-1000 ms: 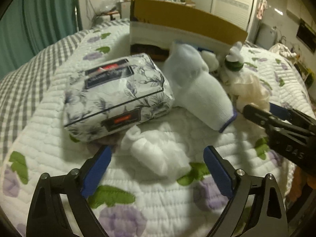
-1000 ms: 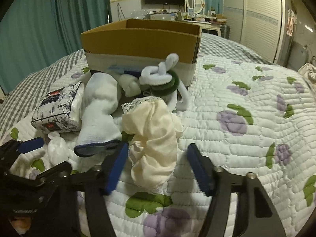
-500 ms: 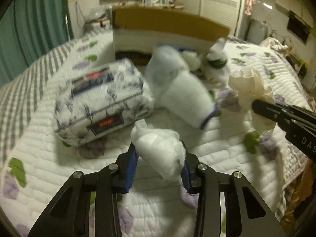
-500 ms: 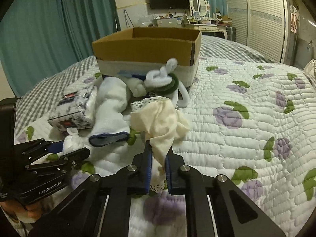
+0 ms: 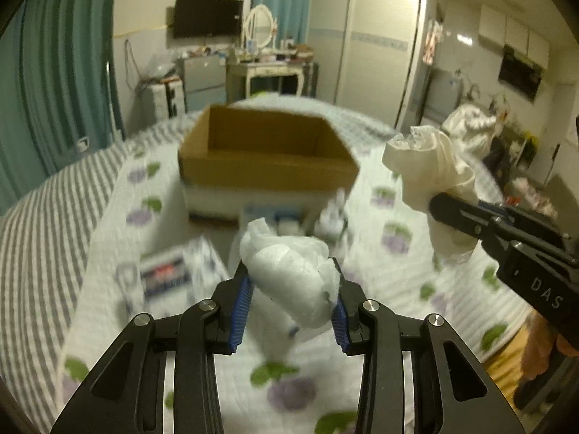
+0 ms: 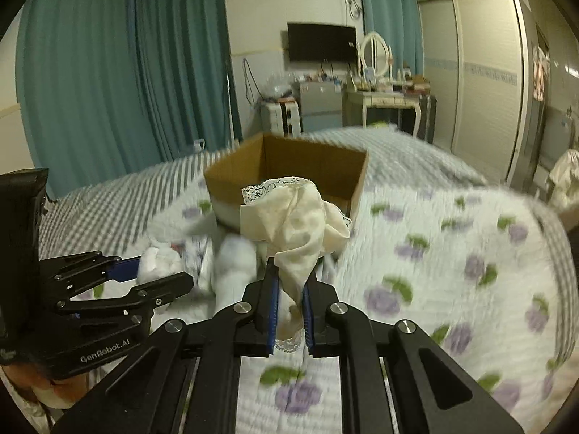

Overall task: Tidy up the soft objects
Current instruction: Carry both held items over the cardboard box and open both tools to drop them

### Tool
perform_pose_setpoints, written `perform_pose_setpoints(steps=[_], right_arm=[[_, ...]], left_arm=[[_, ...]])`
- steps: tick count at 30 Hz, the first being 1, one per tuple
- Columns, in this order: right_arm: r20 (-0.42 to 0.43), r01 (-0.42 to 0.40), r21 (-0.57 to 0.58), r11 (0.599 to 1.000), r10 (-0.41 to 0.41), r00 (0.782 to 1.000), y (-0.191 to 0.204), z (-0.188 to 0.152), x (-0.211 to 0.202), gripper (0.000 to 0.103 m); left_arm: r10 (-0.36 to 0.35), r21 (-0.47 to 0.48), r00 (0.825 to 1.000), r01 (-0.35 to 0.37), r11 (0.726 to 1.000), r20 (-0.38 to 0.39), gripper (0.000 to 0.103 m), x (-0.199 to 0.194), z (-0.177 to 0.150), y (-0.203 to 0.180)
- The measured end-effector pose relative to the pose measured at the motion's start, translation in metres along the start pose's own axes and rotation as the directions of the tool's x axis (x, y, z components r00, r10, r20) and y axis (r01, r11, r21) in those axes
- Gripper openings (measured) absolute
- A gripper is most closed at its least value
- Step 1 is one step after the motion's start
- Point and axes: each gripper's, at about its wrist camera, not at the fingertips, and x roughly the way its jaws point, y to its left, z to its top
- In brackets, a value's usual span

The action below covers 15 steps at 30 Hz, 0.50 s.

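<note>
My left gripper (image 5: 289,303) is shut on a crumpled white cloth (image 5: 289,275) and holds it above the bed. My right gripper (image 6: 290,311) is shut on a cream lace-edged cloth (image 6: 295,217), also lifted; it shows at the right of the left wrist view (image 5: 430,173). An open cardboard box (image 5: 267,159) stands on the quilt ahead of both grippers, its inside looking empty (image 6: 307,173). A white sock (image 6: 235,271) and a floral tissue pack (image 5: 173,275) lie blurred on the quilt below. The left gripper shows in the right wrist view (image 6: 144,278).
The bed has a white quilt (image 6: 452,253) with purple flowers and a grey striped blanket (image 5: 43,238) at the left. Teal curtains (image 6: 108,72) hang behind. A dresser with a mirror (image 6: 376,58) and a wardrobe (image 6: 481,72) stand at the back.
Both grippers closed on their cloths and have lifted them off the quilt, rising toward the box. The view now looks over the box's open top.
</note>
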Motion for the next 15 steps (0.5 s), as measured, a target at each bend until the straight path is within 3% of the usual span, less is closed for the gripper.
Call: perform_pose_setpoints(steps=[4,9,15], right_arm=[[0.054,-0.022,-0.004,1.000,0.022,0.998,-0.009,0.043,0.004,0.011],[0.067,-0.048,-0.066,0.997,0.053,0.996,-0.014,0.100,0.042,0.011],[0.042,-0.052,-0.046,0.998,0.054,0.998,-0.038,0.126,0.105,0.011]], left_arm=[[-0.002,0.023,0.998,0.000,1.000,0.057,0.038,0.002,0.051,0.009],[0.015,0.072,0.994,-0.023,0.997,0.111,0.038,0.022,0.111,0.018],[0.025,0.096,0.995,-0.034,0.995,0.096,0.038,0.084,0.133,0.027]])
